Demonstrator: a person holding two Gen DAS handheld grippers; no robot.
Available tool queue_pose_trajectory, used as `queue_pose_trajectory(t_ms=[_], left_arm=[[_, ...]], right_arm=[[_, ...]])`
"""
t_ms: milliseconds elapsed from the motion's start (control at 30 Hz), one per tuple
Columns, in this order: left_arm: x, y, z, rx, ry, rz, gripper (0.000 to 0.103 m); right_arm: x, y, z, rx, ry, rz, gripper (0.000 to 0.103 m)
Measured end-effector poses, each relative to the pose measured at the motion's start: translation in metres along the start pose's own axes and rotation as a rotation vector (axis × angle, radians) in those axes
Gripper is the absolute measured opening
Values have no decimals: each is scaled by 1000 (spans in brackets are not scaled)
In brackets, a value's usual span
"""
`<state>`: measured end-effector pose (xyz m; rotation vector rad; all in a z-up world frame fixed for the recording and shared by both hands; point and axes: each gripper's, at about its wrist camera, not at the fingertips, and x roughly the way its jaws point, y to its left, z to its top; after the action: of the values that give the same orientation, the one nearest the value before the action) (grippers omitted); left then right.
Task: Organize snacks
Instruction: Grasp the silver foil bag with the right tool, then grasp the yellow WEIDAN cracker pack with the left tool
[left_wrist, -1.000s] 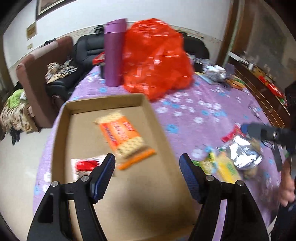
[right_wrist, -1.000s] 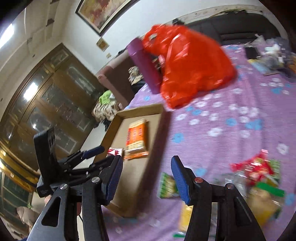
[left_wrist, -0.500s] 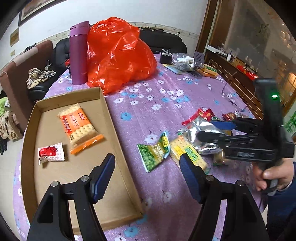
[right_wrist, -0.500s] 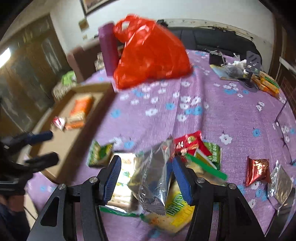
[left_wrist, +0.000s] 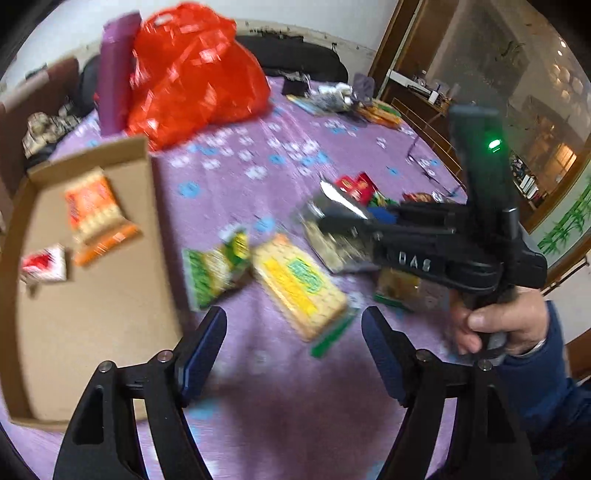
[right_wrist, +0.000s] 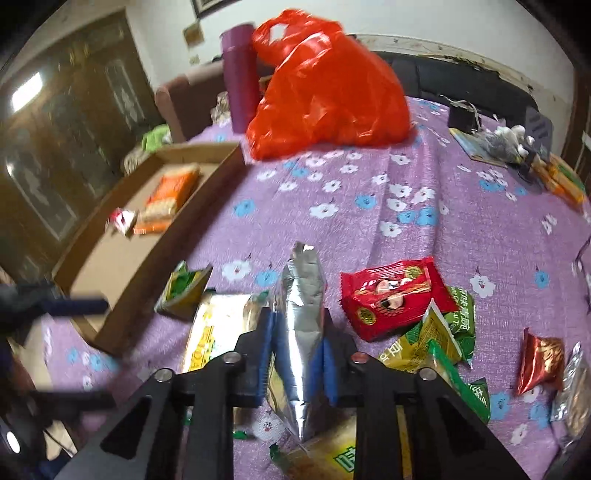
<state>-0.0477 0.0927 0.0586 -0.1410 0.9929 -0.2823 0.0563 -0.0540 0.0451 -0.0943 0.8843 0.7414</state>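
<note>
Since half a second ago the right tool (right_wrist: 297, 347) has clamped onto the silver snack pouch (right_wrist: 301, 314), pinching it upright between its blue pads above the purple flowered tabletop (right_wrist: 369, 192); left tool (left_wrist: 293, 347) hangs wide open over the yellow cracker pack (left_wrist: 299, 284), holding nothing, while the cardboard tray (left_wrist: 92, 317) at its left holds an orange cracker pack (left_wrist: 94, 210) and a small red-and-white packet (left_wrist: 46, 264)

white wall (right_wrist: 155, 22) | dark wooden cabinet (right_wrist: 66, 122) | black sofa (left_wrist: 291, 55)
</note>
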Motion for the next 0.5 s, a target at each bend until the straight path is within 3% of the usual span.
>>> queue_pose_trajectory(t_ms=[333,367,433,500], left_arm=[[64,-10,13,-129,101,69,74],[65,-14,15,-116,76,98,74],[73,-21,18,-94,66,135,67],[78,-27,19,-63,38,192,50]], right_arm=[[-33,-23,5,123,-168,75,23],[-34,-25,5,132,-171,78,23],[-37,-27,5,145,-183,85,23],[-38,-29,5,147,-191,89,23]])
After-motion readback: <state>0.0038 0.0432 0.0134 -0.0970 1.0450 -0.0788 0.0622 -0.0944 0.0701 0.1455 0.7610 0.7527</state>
